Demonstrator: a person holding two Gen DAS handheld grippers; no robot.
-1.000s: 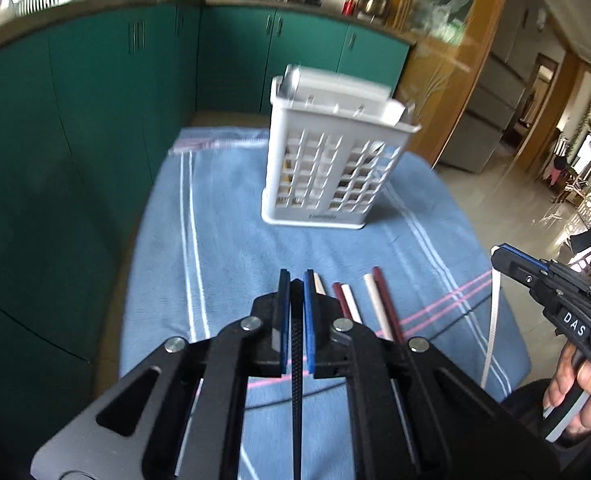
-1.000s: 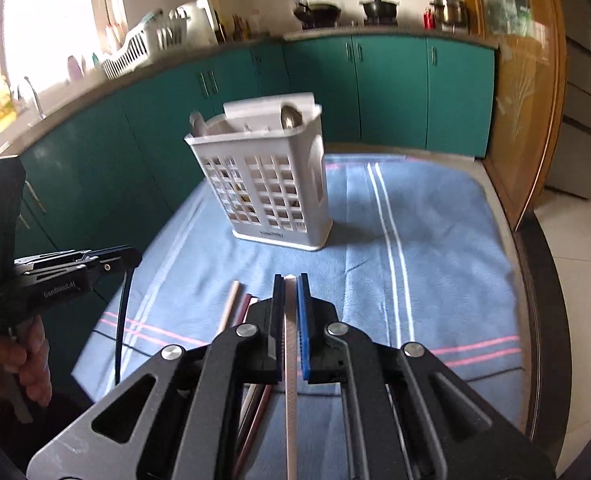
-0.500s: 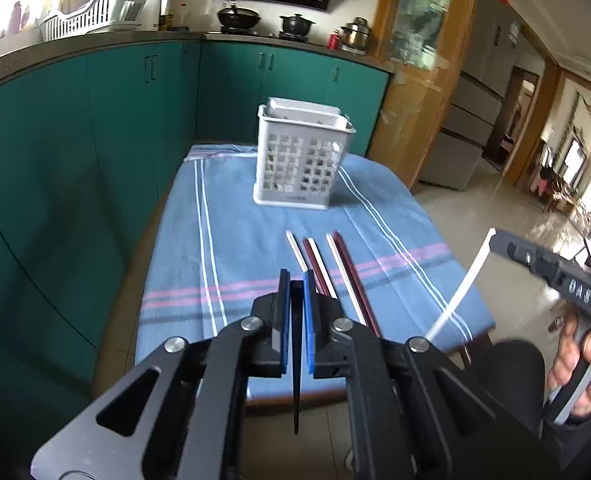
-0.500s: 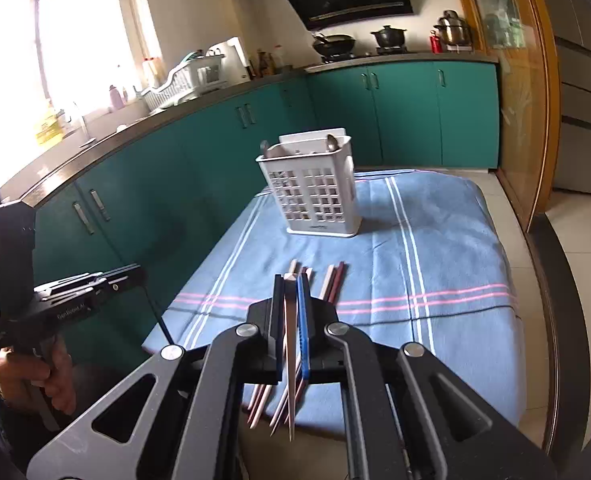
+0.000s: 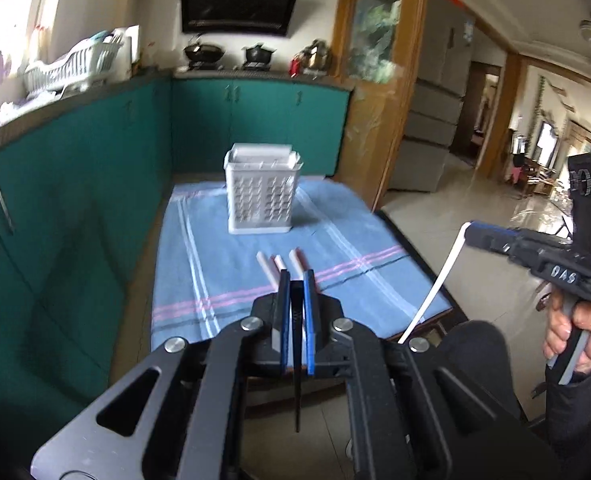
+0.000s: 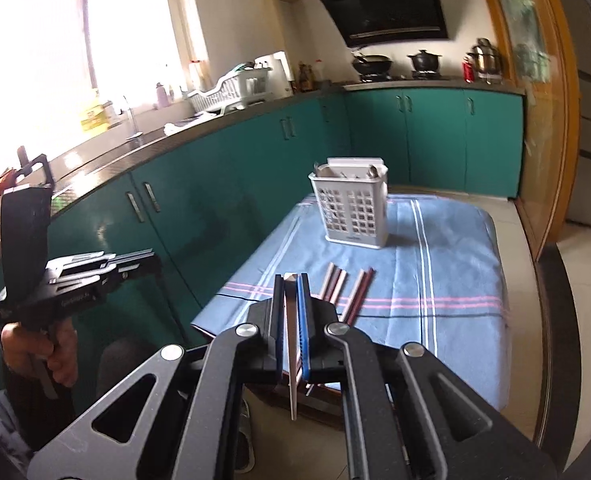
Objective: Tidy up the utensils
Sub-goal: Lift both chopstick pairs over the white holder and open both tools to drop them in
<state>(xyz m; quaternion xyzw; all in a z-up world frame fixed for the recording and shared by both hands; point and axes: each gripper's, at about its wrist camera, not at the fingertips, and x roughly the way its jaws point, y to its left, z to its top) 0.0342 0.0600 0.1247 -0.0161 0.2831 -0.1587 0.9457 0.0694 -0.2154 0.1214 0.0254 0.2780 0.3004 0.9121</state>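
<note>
We held a black chopstick (image 5: 296,368) clamped in our left gripper (image 5: 296,312) and a white chopstick (image 6: 292,344) in our right gripper (image 6: 292,312), while four more chopsticks (image 6: 347,286) lay on the desk (image 6: 455,272) before the white utensil basket (image 6: 353,210).

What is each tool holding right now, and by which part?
The left tool clamps a black chopstick near its upper end; the right tool clamps a white chopstick near its upper end. Both sticks hang down.

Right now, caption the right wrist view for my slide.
Right gripper clamps a white chopstick above the blue cloth, chopsticks and white utensil basket ahead.
</note>
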